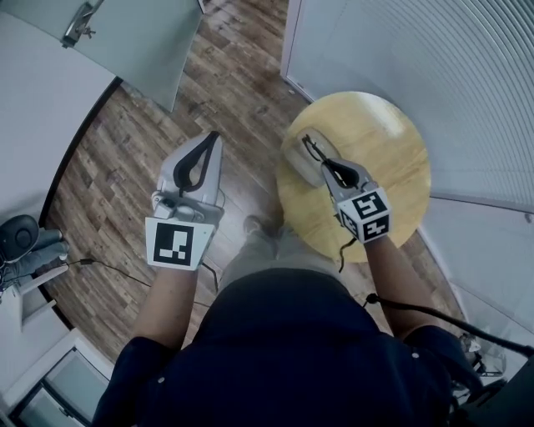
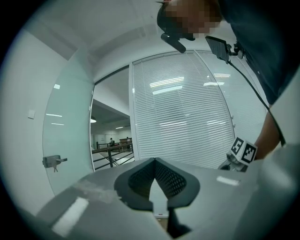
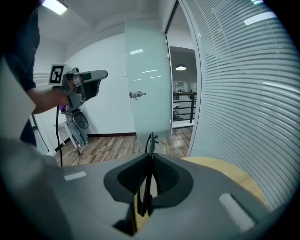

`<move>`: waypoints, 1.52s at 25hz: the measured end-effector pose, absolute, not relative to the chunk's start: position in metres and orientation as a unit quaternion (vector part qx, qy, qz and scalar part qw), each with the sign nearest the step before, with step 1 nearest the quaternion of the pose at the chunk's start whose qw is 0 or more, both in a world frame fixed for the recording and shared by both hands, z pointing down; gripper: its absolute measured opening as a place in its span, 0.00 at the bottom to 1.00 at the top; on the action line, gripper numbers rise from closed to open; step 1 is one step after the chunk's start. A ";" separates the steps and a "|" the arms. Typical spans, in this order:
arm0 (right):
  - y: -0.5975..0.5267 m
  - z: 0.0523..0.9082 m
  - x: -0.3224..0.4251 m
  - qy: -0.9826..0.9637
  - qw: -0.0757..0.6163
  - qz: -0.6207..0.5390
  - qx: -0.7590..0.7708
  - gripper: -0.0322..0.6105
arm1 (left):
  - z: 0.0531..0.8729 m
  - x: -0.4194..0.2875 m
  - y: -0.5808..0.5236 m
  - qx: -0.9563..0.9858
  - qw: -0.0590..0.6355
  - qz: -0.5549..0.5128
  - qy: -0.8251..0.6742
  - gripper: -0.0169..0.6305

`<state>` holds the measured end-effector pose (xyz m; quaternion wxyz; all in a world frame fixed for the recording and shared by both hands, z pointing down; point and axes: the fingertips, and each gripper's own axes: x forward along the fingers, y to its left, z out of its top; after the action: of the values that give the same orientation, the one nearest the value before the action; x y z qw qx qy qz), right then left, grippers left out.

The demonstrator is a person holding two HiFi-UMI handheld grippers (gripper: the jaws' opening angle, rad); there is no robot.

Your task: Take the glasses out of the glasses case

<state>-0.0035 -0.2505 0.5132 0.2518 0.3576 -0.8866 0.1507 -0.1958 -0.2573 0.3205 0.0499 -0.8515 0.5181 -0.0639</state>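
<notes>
On the left part of a round wooden table (image 1: pixel 392 142) lies a pale glasses case (image 1: pixel 295 163). My right gripper (image 1: pixel 326 165) hovers just over it, shut on thin black-framed glasses (image 1: pixel 312 150). In the right gripper view the glasses (image 3: pixel 151 140) stick up edge-on from between the shut jaws of the right gripper (image 3: pixel 150 157), with the table (image 3: pixel 234 176) below. My left gripper (image 1: pixel 214 138) is held over the wooden floor, left of the table, shut and empty. In its own view the left gripper (image 2: pixel 153 160) points up at a blind-covered wall.
A wall of white blinds (image 1: pixel 434 58) runs along the table's far and right sides. A glass door with a metal handle (image 1: pixel 79 25) stands at the upper left. Grey equipment (image 1: pixel 21 238) and a cable lie on the floor at the left.
</notes>
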 end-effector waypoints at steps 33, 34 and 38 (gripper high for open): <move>-0.245 0.345 0.043 -0.878 0.131 0.075 0.454 0.10 | 0.191 -0.198 -0.241 -0.854 0.151 -0.020 0.498 0.03; -0.246 0.343 0.046 -0.875 0.127 0.072 0.461 0.10 | 0.190 -0.196 -0.242 -0.856 0.150 -0.019 0.495 0.03; -0.252 0.339 0.045 -0.872 0.105 0.084 0.471 0.10 | 0.173 -0.197 -0.238 -0.856 0.162 -0.014 0.490 0.03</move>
<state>0.0450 -0.2515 0.3393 0.1050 0.4707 -0.8720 0.0836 -0.1969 -0.2385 0.1726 0.1622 -0.8564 0.4899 -0.0141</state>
